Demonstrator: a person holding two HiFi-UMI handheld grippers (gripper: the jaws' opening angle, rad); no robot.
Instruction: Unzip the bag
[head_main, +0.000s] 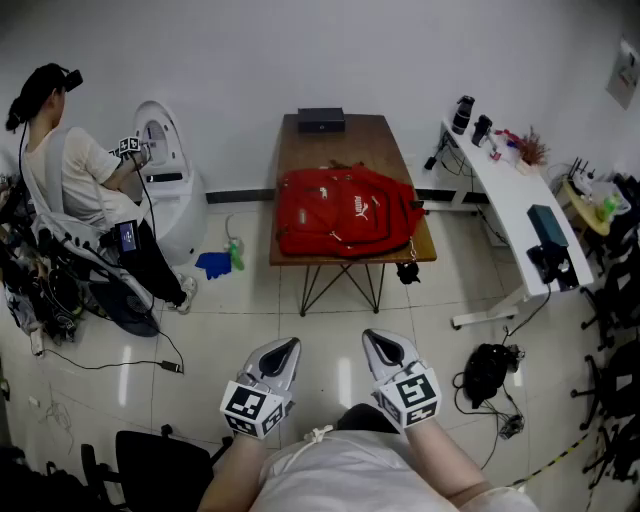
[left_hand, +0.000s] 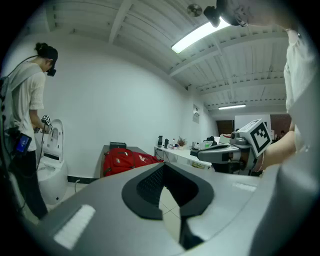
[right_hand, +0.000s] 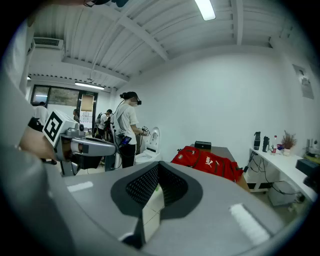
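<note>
A red backpack (head_main: 345, 212) lies flat on a brown wooden table (head_main: 342, 138) against the far wall. It also shows far ahead in the left gripper view (left_hand: 127, 159) and the right gripper view (right_hand: 207, 161). My left gripper (head_main: 275, 365) (left_hand: 162, 167) and right gripper (head_main: 388, 357) (right_hand: 157, 167) hang side by side close to my body, over the tiled floor and well short of the table. Both have their jaws together with nothing between them. I cannot make out the bag's zipper pulls from here.
A black box (head_main: 321, 120) sits at the table's far end. A person (head_main: 70, 170) stands at the left beside a white machine (head_main: 165, 170). A white desk (head_main: 505, 190) with bottles runs along the right. On the floor lie a black bag (head_main: 487, 370), cables and a blue object (head_main: 213, 264).
</note>
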